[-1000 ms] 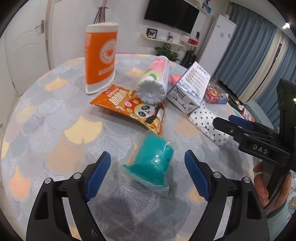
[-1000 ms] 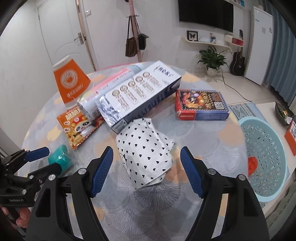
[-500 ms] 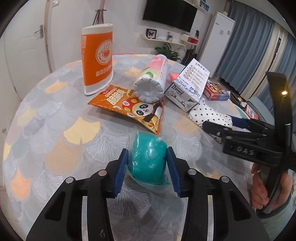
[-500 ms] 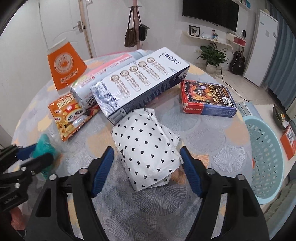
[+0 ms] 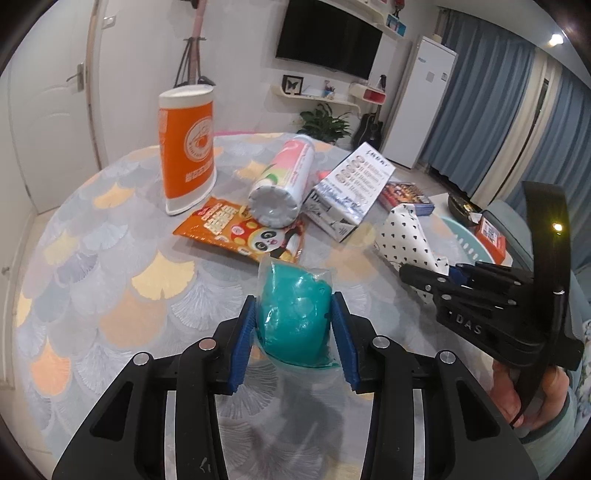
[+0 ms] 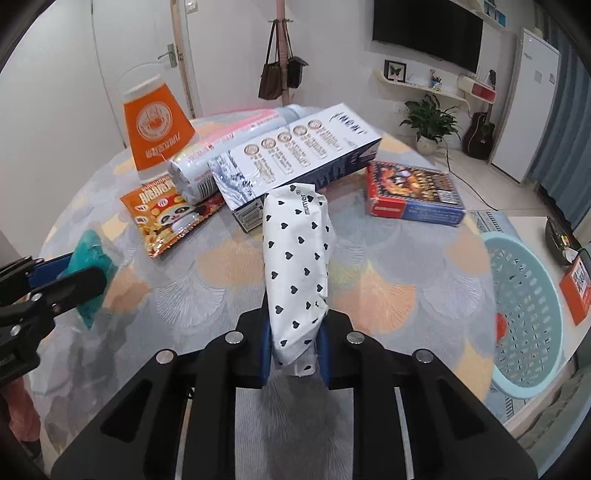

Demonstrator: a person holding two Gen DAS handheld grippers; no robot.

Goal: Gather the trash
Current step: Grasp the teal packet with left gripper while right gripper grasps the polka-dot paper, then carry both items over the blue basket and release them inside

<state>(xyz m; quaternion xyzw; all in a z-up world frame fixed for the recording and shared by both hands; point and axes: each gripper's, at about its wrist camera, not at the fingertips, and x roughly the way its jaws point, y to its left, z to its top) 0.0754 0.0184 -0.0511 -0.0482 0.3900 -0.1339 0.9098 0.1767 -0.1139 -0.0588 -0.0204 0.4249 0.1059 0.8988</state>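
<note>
Left gripper [image 5: 295,332] clamped on teal plastic-wrapped cup [image 5: 293,314], lifted just above table [image 5: 110,280]. Right gripper [image 6: 293,347] clamped on heart-print white pouch [image 6: 297,266], pouch sticking up toward 12 o'clock. Panda snack bag [image 5: 243,232] at 11 o'clock of cup, under pink can [image 5: 282,184]. Light-blue basket [image 6: 524,314] at 3 o'clock of pouch, off table edge.

Home living room. Wall-mounted television [image 6: 428,27] on far wall, white shelf [image 6: 417,83] below it with a framed butterfly picture [image 6: 395,70]. Potted plant [image 6: 430,118] and guitar [image 6: 480,134] on the floor, far right. White fridge [image 6: 533,99] beside blue curtains [image 5: 491,122]. Handbags [image 6: 280,74] hang on a coat stand near a white door [image 6: 140,48]. Round surface [image 6: 388,266] with a fan-pattern cloth.
</note>
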